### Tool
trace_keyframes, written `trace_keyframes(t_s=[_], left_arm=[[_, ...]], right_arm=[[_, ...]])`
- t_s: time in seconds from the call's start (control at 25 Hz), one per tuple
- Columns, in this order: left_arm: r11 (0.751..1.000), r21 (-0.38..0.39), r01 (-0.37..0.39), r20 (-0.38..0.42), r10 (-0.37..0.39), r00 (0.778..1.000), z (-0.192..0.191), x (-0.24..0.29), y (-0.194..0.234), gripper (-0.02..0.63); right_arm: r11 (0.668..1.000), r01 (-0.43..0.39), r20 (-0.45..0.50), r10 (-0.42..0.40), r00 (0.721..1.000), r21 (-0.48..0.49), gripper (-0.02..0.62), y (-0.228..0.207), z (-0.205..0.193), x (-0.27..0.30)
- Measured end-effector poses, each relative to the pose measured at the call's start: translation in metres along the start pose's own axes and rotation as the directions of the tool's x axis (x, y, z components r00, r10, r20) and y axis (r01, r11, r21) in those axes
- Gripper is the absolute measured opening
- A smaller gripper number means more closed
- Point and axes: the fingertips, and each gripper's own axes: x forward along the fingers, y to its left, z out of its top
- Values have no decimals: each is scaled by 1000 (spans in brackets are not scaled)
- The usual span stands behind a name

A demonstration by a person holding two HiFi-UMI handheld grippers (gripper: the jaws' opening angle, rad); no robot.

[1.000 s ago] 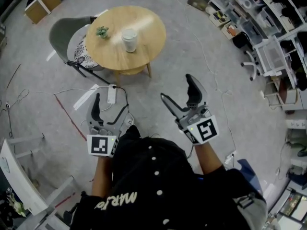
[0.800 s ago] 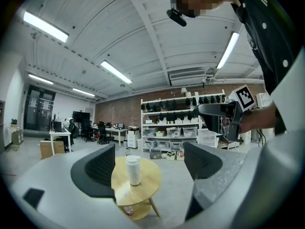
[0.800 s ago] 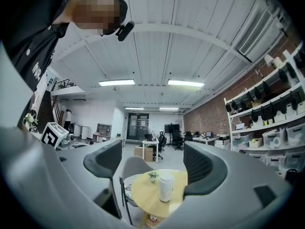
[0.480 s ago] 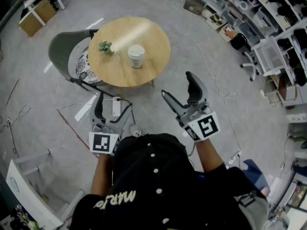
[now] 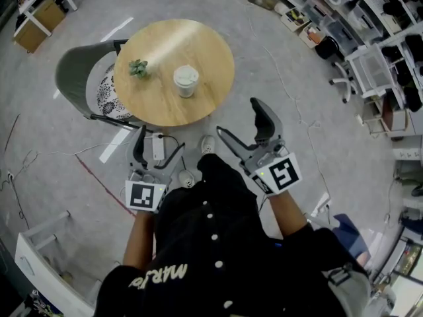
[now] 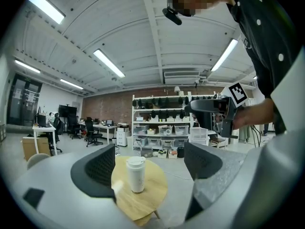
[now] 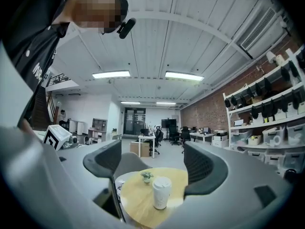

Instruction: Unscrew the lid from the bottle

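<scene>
A white bottle with a white lid (image 5: 186, 81) stands upright on a round wooden table (image 5: 198, 45), next to a small potted plant (image 5: 139, 68). My left gripper (image 5: 157, 152) and right gripper (image 5: 239, 121) are held out over the floor, short of the table's near edge, both open and empty. In the left gripper view the bottle (image 6: 136, 174) shows far off between the jaws of the left gripper (image 6: 150, 163). The right gripper view also frames the bottle (image 7: 161, 192) at a distance beyond the right gripper (image 7: 152, 168).
A grey chair (image 5: 79, 71) with a patterned cushion is tucked at the table's left side. A power strip (image 5: 157, 147) and cables lie on the floor before the table. Shelving with bins (image 5: 370, 58) lines the right; a white frame (image 5: 39, 256) stands at lower left.
The person has stepped toward the table, so it lies closer below both grippers. Both grippers have travelled forward with the person, jaws unchanged.
</scene>
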Motion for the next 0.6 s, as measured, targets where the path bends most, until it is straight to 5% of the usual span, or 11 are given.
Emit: trace_keyframes(t_s=[0.32,0.6], left_arm=[[1000,-12,8,-29,-8,1000,-17,76,23,434],[999,-46,-23,-110,18,994,-56,144,39,434]], right_arm=[[992,-124,-89,121,989,-26,420,-47,-28,75],[963,-268,-197,263,945,3,431,-79,-69,133]])
